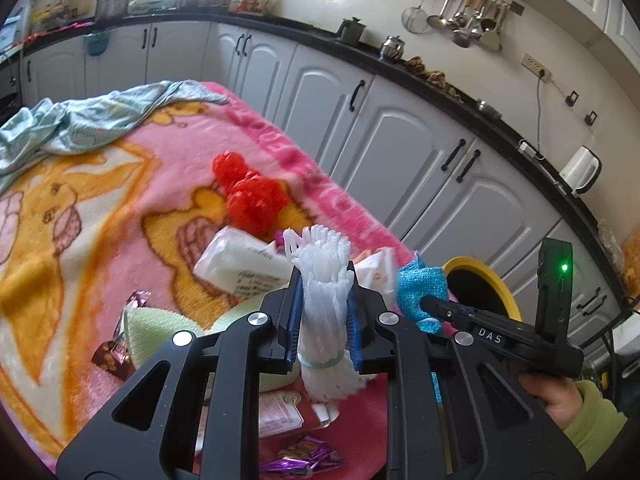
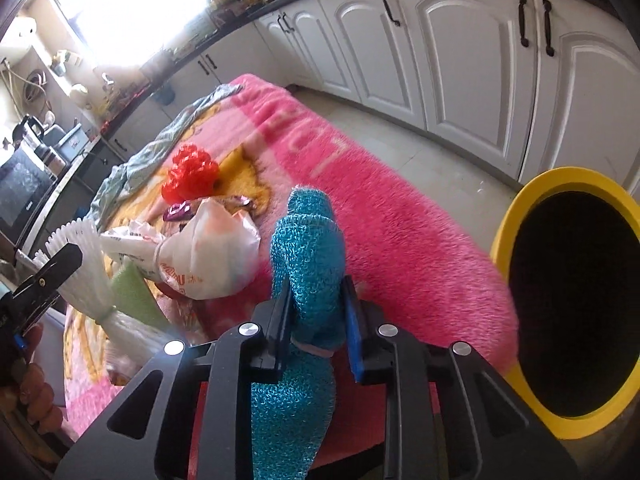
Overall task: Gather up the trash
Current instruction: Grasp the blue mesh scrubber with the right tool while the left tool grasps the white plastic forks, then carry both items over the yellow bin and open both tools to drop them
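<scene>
A pink cartoon blanket (image 1: 120,184) covers the surface, with white kitchen cabinets (image 1: 400,152) behind. Wrappers and a red mesh ball (image 1: 248,196) lie scattered on it. A yellow-rimmed bin (image 2: 568,304) beside its edge looks dark inside. The left gripper (image 1: 323,312) clamps a white foam net (image 1: 324,308); the right gripper (image 2: 316,312) clamps a blue foam net (image 2: 308,264)
</scene>
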### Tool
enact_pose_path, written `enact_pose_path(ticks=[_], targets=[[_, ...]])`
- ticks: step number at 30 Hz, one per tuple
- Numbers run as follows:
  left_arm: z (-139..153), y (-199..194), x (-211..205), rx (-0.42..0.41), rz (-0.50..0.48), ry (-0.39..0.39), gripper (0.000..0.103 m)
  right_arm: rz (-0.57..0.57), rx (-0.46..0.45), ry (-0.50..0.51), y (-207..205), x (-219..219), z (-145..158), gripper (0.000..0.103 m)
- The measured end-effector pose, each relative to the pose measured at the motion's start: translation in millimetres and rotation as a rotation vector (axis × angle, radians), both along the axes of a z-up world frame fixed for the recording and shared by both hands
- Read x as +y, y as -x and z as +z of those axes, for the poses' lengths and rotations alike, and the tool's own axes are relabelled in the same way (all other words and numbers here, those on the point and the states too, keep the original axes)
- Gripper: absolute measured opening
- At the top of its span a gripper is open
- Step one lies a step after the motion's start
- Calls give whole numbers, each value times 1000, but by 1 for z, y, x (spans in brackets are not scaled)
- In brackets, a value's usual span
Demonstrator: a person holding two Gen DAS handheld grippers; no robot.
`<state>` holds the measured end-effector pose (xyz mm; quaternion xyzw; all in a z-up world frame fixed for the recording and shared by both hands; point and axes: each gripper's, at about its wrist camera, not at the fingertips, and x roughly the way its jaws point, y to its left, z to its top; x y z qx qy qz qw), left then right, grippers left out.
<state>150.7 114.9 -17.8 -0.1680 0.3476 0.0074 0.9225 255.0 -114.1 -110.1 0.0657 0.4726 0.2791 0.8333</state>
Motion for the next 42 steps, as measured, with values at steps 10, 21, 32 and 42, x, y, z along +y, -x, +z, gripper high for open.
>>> enact_pose_path(ticks=[10,21,32,42], targets=[[28,-12,-29,-61,-43,-16,13,-15,-88,-58,5,-24,37,22],[38,-40,-85,-96,-140,-28,13,-99,-197,-75,9,-76,70,22],[42,-72,-164,-145,-264,-42,13,-281,-295,-42,6,-155,84,22],[27,-106,-223,-146,-341,-36,13,-409,-342,45,-4,-208,74,22]])
